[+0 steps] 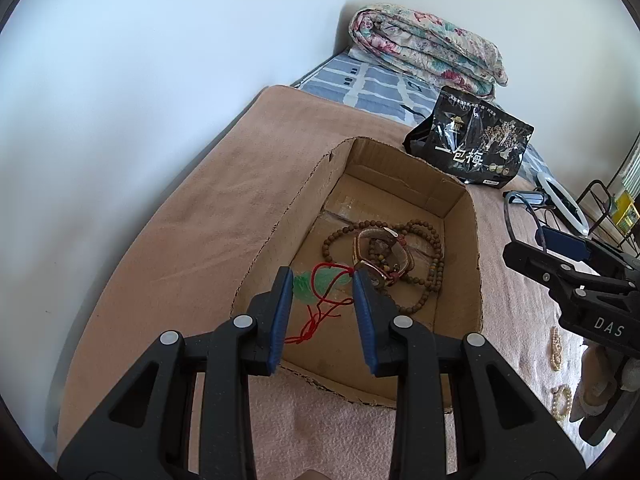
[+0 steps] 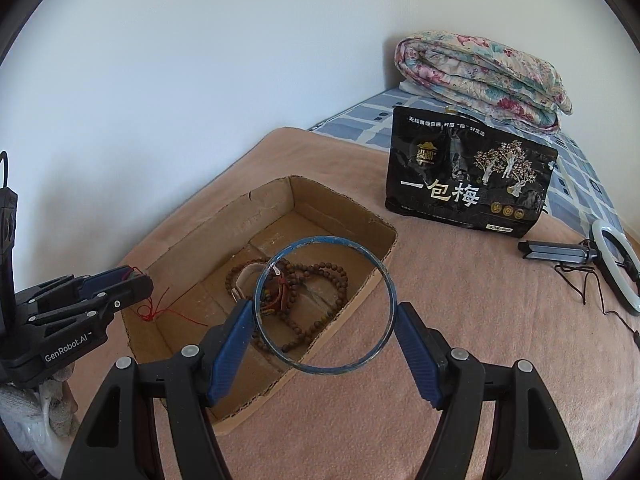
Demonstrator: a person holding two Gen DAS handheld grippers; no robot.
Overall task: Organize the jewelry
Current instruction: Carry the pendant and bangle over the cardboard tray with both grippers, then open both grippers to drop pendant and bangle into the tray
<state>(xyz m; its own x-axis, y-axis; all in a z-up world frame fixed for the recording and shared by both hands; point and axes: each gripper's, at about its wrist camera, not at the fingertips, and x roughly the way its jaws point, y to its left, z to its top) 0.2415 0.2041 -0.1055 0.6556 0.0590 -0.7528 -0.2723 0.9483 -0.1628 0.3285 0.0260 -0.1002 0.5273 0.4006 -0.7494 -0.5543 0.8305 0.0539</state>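
A shallow cardboard box (image 1: 280, 216) (image 2: 224, 220) lies on the pink blanket. In it are brown bead strands (image 1: 430, 276) (image 2: 320, 276), a watch (image 1: 370, 270), and a green pendant on a red cord (image 1: 324, 286). My left gripper (image 1: 322, 284) is open just above the pendant; in the right wrist view (image 2: 132, 282) it hangs over the box's left end. My right gripper (image 2: 325, 308) is shut on a blue bangle (image 2: 386, 276), held across its width above the box's near right edge. Pearl pieces (image 1: 555, 348) lie on the blanket to the right.
A black snack bag (image 2: 468, 188) stands behind the box. A folded floral quilt (image 2: 484, 76) lies at the back on a blue checked sheet. A ring light (image 2: 618, 272) and a dark clip (image 2: 552, 256) with a cable lie at the right. A white wall runs along the left.
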